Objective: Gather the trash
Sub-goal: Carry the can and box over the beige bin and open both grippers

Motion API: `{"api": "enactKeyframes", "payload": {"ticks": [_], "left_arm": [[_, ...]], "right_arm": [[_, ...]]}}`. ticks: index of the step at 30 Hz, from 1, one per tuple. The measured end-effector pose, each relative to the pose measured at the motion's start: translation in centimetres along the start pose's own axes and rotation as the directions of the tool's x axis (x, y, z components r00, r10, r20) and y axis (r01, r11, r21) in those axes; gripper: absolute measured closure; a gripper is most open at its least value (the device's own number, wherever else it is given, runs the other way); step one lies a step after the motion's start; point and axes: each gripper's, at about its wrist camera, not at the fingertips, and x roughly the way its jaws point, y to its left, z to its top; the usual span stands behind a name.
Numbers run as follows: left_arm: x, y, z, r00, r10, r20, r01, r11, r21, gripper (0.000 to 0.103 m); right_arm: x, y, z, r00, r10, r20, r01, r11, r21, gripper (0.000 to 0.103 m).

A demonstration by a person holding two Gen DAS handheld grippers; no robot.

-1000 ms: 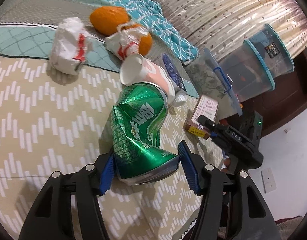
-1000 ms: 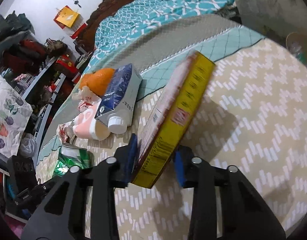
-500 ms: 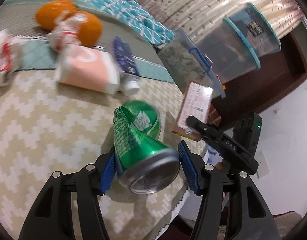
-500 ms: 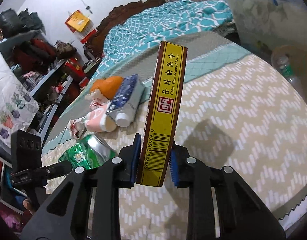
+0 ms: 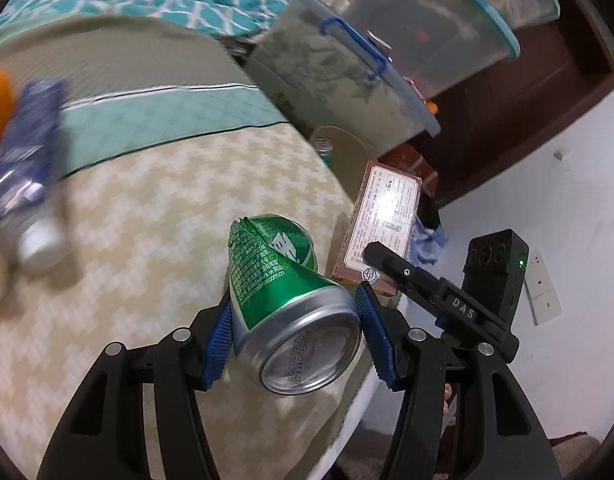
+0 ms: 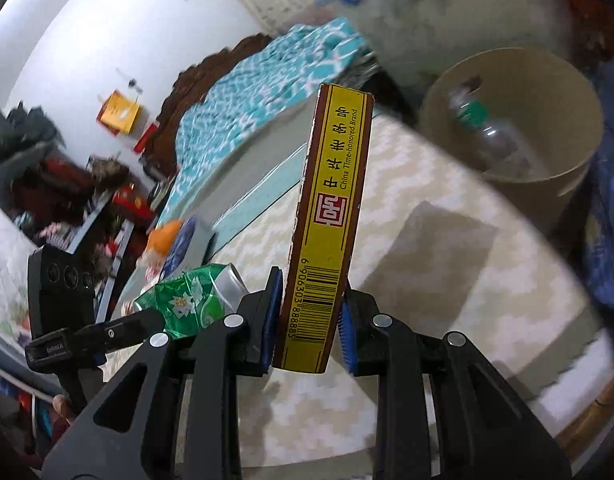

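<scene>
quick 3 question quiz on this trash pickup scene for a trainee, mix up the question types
1. True or false: the left gripper is empty.
2. What does the right gripper hold? A) orange B) yellow-edged box C) tube
3. Fill in: inside the tan bin lies a clear plastic ____.

Key:
1. False; it is shut on the crushed green can.
2. B
3. bottle

can (image 5: 283,292): green, crushed and creased, silver base toward our left camera, lifted clear of the bed
box (image 6: 327,224): flat, brown with yellow spine, barcode at the bottom, upright on end
bin (image 6: 547,128): tan, round, open, clear bottle inside, beside the bed
</scene>
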Motion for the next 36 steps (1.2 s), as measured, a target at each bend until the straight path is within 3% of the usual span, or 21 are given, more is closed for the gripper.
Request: {"api": "enactKeyframes", "payload": {"ticks": [9,15,16,17,18,23,29,36], "left_arm": [[8.1,-5.6,7.0,0.997,-0.023,-0.075,0.03,0.996,0.089,0.048],[14.1,-9.5,12.8,0.995,-0.05,-0.091,0.061,0.991,0.122,0.046],[15.2,-10.0,13.6,0.994,-0.049,-0.096,0.061,0.991,0.118,0.042],[16.0,-10.3,14.1,0.994,-0.034,-0.104,0.045,0.993,0.11,0.022],[16.7,-10.5,14.4,0.995,-0.001,-0.102,0.011,0.995,0.096,0.016],[16.3,-9.7,12.9,0.995,-0.004,-0.101,0.013,0.996,0.087,0.016],[11.8,-5.9,9.1,0.995,0.002,-0.098,0.002,0.999,0.049,0.018],[1.7,-1.2,1.9,0.997,0.07,-0.03,-0.068,0.995,0.068,0.018]], "right_arm": [[-2.3,-5.9,5.5,0.987,-0.118,0.107,0.114,0.992,0.047,0.075],[-1.0,-9.4,8.3,0.97,-0.231,0.081,0.223,0.971,0.09,0.072],[-0.8,-9.9,8.5,0.968,-0.238,0.072,0.23,0.968,0.104,0.061],[-0.9,-10.3,8.6,0.966,-0.242,0.085,0.23,0.964,0.134,0.034],[-1.3,-10.3,8.5,0.963,-0.246,0.113,0.228,0.962,0.151,0.022],[-3.8,-9.8,7.5,0.937,-0.269,0.222,0.241,0.959,0.146,0.023],[-2.6,-7.3,6.8,0.959,-0.198,0.203,0.177,0.977,0.118,0.03],[3.2,-0.7,5.1,0.995,-0.076,0.066,0.076,0.997,-0.002,0.037]]}}
